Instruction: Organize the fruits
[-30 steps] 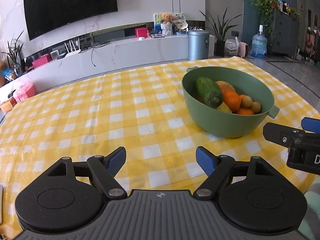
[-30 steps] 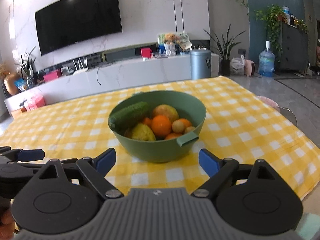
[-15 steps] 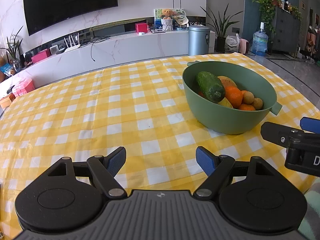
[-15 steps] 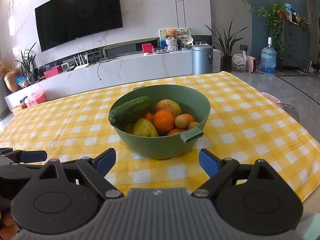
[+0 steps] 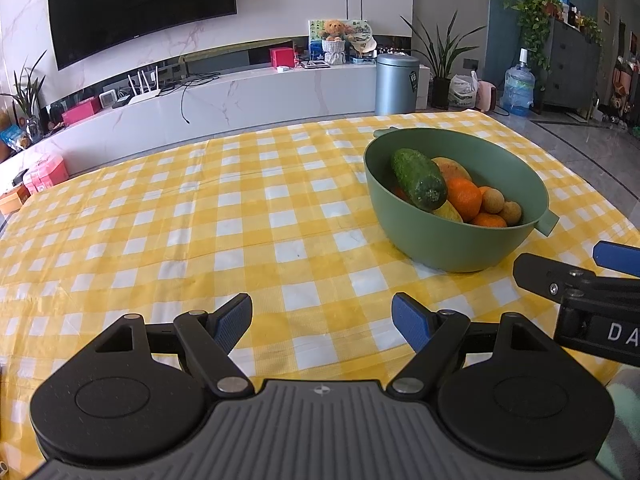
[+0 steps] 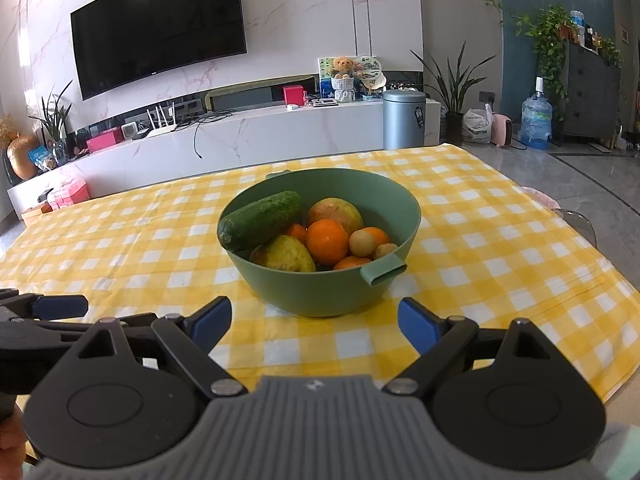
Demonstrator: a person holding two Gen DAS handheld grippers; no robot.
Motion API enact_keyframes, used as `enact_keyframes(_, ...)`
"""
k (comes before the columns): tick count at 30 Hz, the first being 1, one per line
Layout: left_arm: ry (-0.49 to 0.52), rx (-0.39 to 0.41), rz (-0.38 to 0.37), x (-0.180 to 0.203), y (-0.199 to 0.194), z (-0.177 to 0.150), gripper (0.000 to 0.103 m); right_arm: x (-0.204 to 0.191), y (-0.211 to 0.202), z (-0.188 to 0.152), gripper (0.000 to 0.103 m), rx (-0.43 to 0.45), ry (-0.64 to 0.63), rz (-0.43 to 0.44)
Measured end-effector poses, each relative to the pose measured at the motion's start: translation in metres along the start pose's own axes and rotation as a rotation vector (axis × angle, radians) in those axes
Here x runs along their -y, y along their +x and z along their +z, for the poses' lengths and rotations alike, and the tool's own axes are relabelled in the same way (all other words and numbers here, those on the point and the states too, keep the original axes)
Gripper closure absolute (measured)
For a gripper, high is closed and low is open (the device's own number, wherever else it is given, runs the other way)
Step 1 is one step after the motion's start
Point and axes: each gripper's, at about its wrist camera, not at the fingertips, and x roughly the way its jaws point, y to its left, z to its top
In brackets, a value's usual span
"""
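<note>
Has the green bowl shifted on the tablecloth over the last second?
Cannot tell: the green bowl sits on the same checks of the tablecloth; only the cameras tilted.

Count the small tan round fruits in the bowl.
2 visible. One sits right of the big orange; the other lies against the green bowl wall by the handle. More may be buried underneath.

- The tabletop (image 6: 500, 248) fills the middle of the frame, covered by a yellow-and-white checked cloth (image 5: 200, 232).
- A green bowl (image 6: 320, 292) of fruit stands directly on the cloth, at centre frame.
</note>
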Motion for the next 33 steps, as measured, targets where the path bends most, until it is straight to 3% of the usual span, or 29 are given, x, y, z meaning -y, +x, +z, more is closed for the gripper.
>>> enact_keyframes(33,-0.006,0.009,-0.002,0.0,-0.008,0.0034,0.01,0.0012,-0.0011,0.0,0.016,0.003,-0.004,-0.005)
